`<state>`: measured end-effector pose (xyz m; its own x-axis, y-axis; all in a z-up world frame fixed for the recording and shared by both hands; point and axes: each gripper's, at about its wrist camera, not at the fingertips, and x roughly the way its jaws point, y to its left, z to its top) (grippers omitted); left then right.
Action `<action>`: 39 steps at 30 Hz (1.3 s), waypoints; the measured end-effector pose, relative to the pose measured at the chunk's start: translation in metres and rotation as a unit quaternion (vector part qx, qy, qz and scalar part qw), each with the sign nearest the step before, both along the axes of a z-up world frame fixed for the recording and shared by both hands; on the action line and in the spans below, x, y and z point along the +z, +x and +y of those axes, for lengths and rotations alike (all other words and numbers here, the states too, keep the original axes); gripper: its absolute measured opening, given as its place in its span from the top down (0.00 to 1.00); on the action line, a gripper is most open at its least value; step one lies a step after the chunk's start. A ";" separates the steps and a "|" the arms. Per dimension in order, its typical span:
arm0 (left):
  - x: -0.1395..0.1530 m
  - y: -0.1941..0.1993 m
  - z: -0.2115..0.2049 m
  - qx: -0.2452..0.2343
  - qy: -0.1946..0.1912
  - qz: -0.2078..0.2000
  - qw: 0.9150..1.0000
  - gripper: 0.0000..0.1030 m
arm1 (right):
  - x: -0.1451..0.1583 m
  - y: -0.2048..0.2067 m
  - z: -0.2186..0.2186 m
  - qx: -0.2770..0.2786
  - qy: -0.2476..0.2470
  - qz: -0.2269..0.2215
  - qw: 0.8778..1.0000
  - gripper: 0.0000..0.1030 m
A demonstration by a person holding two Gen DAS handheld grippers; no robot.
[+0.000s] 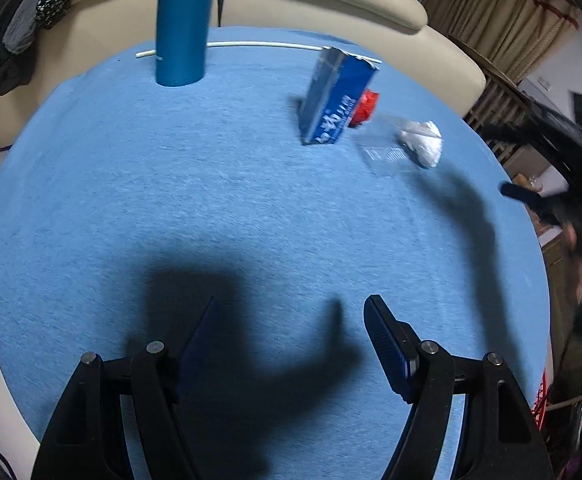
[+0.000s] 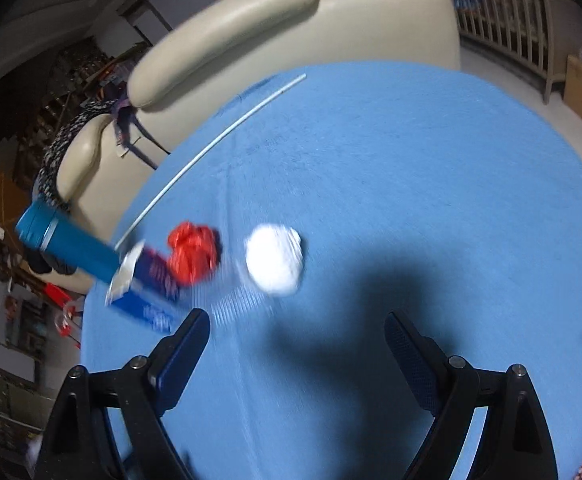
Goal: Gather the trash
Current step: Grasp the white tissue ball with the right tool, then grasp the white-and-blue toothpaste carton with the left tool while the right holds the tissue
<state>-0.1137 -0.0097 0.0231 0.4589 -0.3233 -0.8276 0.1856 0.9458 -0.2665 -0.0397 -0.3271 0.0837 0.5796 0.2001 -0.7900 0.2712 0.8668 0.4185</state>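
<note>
Hovering with jaws spread and empty, the right hand-held gripper [image 2: 297, 330] faced the white paper wad [image 2: 275, 258] lying just ahead; the equally open left hand-held gripper [image 1: 291, 316] sat farther away.

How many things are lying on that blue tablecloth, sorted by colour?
Blue: 2, the tall bottle and the carton
Red: 1, the crumpled wad
White: 2, the paper ball and the thin stick
Clear: 1, the plastic wrapper
Total: 6
</note>
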 end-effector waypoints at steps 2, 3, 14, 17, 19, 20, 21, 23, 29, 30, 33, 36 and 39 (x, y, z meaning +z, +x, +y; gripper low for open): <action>0.003 0.002 0.004 0.001 0.000 -0.004 1.000 0.27 | -0.004 0.029 0.001 0.000 0.007 0.017 1.000 0.12; 0.005 0.004 0.006 0.003 -0.001 -0.007 1.000 0.27 | -0.006 0.039 0.001 0.002 0.007 0.025 1.000 0.12; 0.023 0.038 -0.013 -0.005 -0.002 -0.031 1.000 0.27 | -0.043 0.079 0.009 0.033 0.015 0.109 0.993 0.67; 0.034 0.057 -0.030 -0.012 -0.003 -0.043 0.999 0.27 | -0.035 0.057 -0.007 0.022 0.020 0.089 0.996 0.67; 0.041 0.070 -0.042 -0.019 -0.001 -0.047 0.999 0.26 | -0.031 0.038 -0.015 0.018 0.013 0.079 0.997 0.67; 0.044 0.077 -0.049 -0.019 0.003 -0.049 0.999 0.26 | -0.028 0.029 -0.017 0.020 0.007 0.076 0.997 0.67; 0.048 0.087 -0.057 -0.016 0.008 -0.051 0.999 0.26 | -0.027 0.018 -0.020 0.021 0.003 0.072 0.997 0.67; 0.053 0.104 -0.070 -0.007 0.023 -0.057 0.998 0.25 | -0.027 -0.003 -0.024 0.020 0.007 0.067 0.998 0.67; 0.036 0.143 -0.097 0.011 0.086 -0.068 0.994 0.22 | -0.038 -0.045 -0.030 0.015 0.033 0.060 0.998 0.67; 0.032 0.147 -0.095 0.007 0.072 -0.066 0.995 0.37 | -0.040 -0.050 -0.029 0.015 0.032 0.058 0.998 0.67; 0.030 0.148 -0.083 0.007 0.060 -0.054 0.997 0.67 | -0.043 -0.057 -0.025 0.019 0.038 0.055 0.998 0.67; 0.040 0.130 -0.065 0.015 0.052 -0.059 0.997 0.67 | -0.040 -0.064 -0.022 0.022 0.035 0.047 0.998 0.67; 0.043 0.111 -0.053 0.018 0.051 -0.058 0.997 0.67 | -0.036 -0.072 -0.017 0.025 0.027 0.037 0.999 0.67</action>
